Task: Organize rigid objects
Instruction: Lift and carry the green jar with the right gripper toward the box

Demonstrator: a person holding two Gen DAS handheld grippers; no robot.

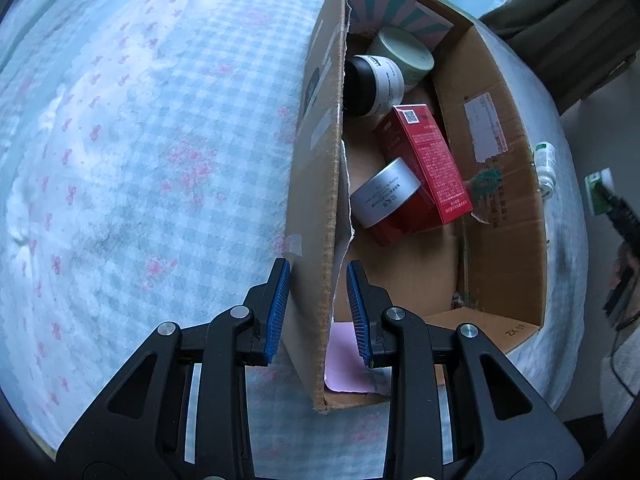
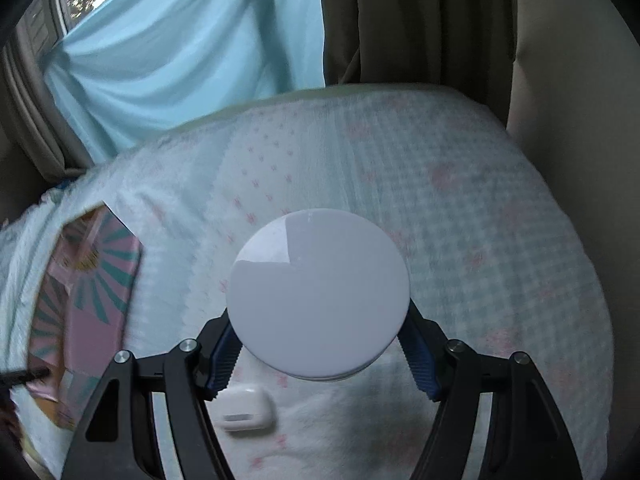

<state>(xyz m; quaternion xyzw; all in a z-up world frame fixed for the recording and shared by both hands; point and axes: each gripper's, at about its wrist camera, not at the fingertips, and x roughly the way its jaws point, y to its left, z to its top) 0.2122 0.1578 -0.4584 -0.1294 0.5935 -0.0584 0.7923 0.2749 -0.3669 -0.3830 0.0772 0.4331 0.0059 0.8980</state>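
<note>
A cardboard box [image 1: 504,216] lies on the checked blanket. Inside are a red carton [image 1: 428,156], a silver-lidded red jar [image 1: 384,196], a black-and-white jar [image 1: 372,84] and a pale green tin [image 1: 404,54]. My left gripper [image 1: 318,310] straddles the box's left wall [image 1: 320,200], one blue pad on each side with small gaps, so it is open. My right gripper [image 2: 320,344] is shut on a round white jar [image 2: 318,296] and holds it above the blanket.
A white earbud case [image 2: 244,408] lies on the blanket under the right gripper. A small white bottle [image 1: 546,168] lies outside the box's right wall. A pink and teal patterned box flap [image 2: 92,292] shows at left. Curtains [image 2: 192,40] hang behind the bed.
</note>
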